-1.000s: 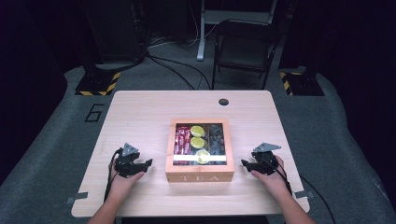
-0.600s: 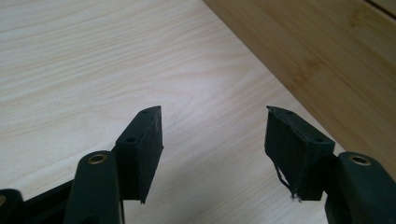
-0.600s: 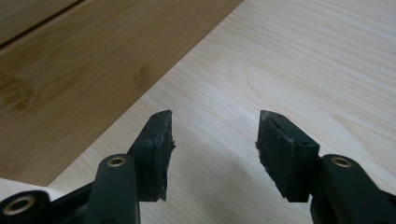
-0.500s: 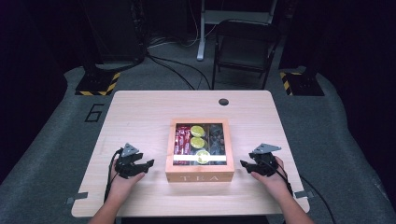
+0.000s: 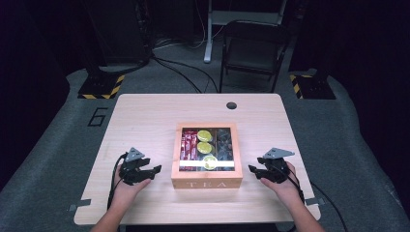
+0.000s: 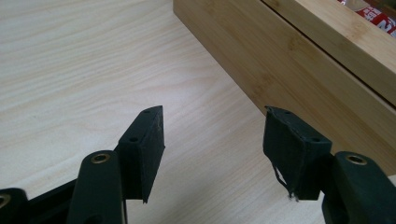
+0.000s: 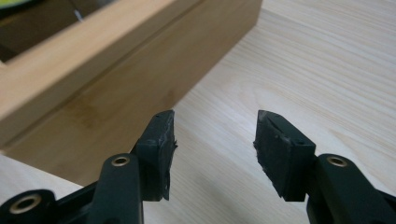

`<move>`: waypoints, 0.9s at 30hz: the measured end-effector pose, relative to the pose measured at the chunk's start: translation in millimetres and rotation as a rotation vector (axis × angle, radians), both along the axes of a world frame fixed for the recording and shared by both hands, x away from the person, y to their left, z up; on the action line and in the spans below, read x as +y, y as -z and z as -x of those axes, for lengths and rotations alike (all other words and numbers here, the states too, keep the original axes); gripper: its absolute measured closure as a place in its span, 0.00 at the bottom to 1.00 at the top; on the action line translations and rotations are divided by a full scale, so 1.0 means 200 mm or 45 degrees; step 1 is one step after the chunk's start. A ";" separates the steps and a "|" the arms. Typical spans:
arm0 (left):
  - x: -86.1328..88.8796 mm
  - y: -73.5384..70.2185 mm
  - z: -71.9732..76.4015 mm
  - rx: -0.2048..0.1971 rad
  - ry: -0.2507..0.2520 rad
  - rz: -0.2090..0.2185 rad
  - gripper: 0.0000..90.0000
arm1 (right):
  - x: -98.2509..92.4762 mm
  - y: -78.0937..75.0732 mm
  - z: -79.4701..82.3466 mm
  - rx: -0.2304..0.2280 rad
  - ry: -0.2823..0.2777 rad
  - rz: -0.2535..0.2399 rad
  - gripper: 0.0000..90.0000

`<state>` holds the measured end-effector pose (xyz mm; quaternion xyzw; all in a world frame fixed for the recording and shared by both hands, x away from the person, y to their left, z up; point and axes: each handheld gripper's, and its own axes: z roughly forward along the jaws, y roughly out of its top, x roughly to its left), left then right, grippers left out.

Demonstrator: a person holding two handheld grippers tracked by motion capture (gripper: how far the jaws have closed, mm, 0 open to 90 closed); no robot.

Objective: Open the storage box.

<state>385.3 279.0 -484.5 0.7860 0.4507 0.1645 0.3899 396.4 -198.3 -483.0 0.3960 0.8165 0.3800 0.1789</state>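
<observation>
From the high view, the wooden tea box [image 5: 207, 157] sits a little toward the near edge of the surface [image 5: 145, 116], midway between its left and right edges, its windowed lid down over packets and yellow rounds. The left gripper [image 5: 150, 170] rests just off the box's left wall and the right gripper [image 5: 254, 170] just off its right wall; neither touches it, so the work on the box looks hardly begun.

In the left gripper view, the jaws have just been closing a little, yet they stand parted with nothing between them but bare surface; the box's wall [image 6: 299, 60] runs ahead and to the right.

In the right gripper view, the jaws have likewise been narrowing and grip nothing. The box [image 7: 116, 70] lies ahead to the left, with what may be the lid seam along its side, though it is blurred.
</observation>
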 end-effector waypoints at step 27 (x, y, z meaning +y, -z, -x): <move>-0.09 -0.18 0.13 -0.090 0.124 0.093 0.47 | 0.12 -0.23 0.14 -0.035 -0.146 -0.077 0.53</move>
